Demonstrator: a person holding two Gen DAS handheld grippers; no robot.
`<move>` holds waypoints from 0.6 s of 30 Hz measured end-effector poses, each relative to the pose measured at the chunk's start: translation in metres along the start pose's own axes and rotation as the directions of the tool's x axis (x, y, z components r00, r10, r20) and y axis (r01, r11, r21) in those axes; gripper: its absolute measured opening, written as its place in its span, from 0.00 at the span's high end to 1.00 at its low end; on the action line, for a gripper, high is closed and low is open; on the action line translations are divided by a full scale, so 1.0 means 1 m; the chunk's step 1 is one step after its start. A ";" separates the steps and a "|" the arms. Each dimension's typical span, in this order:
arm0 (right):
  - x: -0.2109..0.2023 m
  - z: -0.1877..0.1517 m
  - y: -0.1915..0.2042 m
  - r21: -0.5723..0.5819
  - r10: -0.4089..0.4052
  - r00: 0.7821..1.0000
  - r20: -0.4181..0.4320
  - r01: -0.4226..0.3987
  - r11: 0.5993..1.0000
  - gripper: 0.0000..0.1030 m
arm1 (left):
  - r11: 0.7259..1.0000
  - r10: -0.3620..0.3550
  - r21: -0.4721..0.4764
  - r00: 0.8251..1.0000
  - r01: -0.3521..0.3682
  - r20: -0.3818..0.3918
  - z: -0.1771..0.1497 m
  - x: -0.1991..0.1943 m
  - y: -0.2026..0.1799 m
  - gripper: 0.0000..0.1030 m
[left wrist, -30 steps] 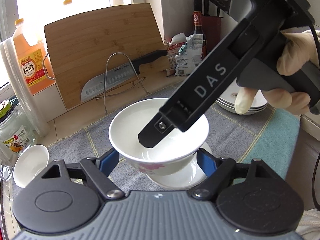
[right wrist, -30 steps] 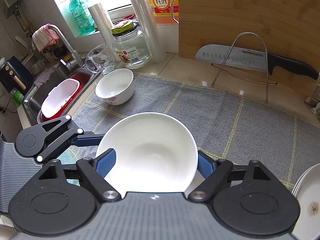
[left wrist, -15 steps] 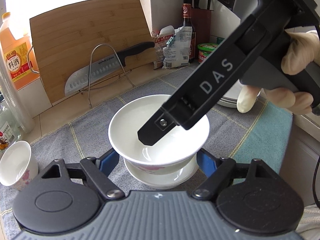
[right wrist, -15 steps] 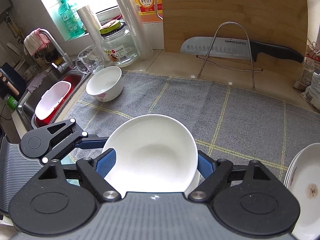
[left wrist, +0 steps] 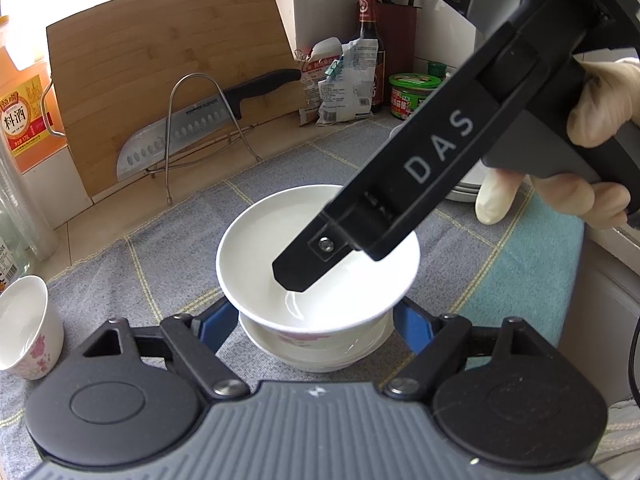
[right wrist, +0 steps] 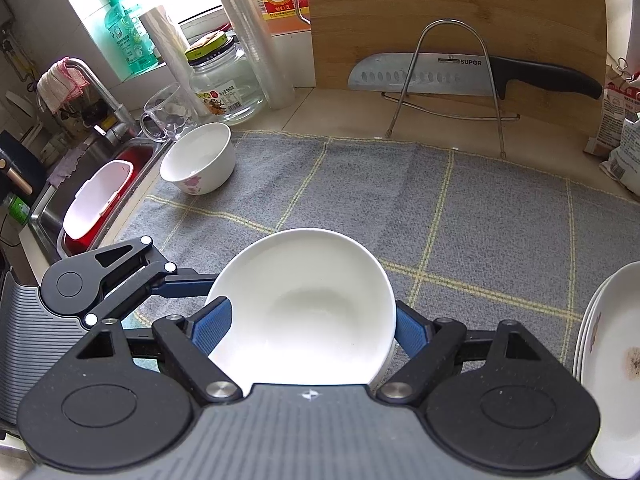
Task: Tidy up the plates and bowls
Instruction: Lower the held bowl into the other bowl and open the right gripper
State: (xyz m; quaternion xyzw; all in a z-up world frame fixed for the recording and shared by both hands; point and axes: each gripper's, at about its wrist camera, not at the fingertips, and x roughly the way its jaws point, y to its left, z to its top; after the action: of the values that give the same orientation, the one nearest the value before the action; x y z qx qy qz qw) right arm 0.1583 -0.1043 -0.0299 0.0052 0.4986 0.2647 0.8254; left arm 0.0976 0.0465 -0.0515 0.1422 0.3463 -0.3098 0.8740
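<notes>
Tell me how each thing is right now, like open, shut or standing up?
White floral bowl: upright, nested in a second white bowl.
Right gripper: jaws opening, bowl between them.
Left gripper: pads beside the bowls; grip unclear.
Small white floral bowl: upright on the grey mat.
Steel black-handled knife: lying across the wire rack.
Glass jar: lid on.

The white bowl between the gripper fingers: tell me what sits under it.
The white bowl sits nested in a second white bowl, whose rim shows just below it, on the grey cloth. Anything beneath that lower bowl is covered.
</notes>
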 end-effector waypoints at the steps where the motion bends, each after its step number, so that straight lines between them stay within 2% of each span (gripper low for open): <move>1: 0.000 0.000 0.000 0.001 0.005 1.000 0.001 -0.005 1.000 0.11 | 1.000 -0.002 -0.002 1.000 0.002 -0.001 0.000 0.001 0.000 0.18; 18: 0.009 -0.004 -0.004 0.012 0.006 1.000 -0.009 -0.006 1.000 0.10 | 1.000 -0.013 -0.004 1.000 0.013 -0.028 -0.003 0.011 0.003 0.18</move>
State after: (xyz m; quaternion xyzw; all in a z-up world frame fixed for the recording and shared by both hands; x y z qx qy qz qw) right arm 0.1608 -0.1048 -0.0406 0.0106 0.5037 0.2641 0.8225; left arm 0.1048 0.0456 -0.0615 0.1425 0.3602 -0.3128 0.8672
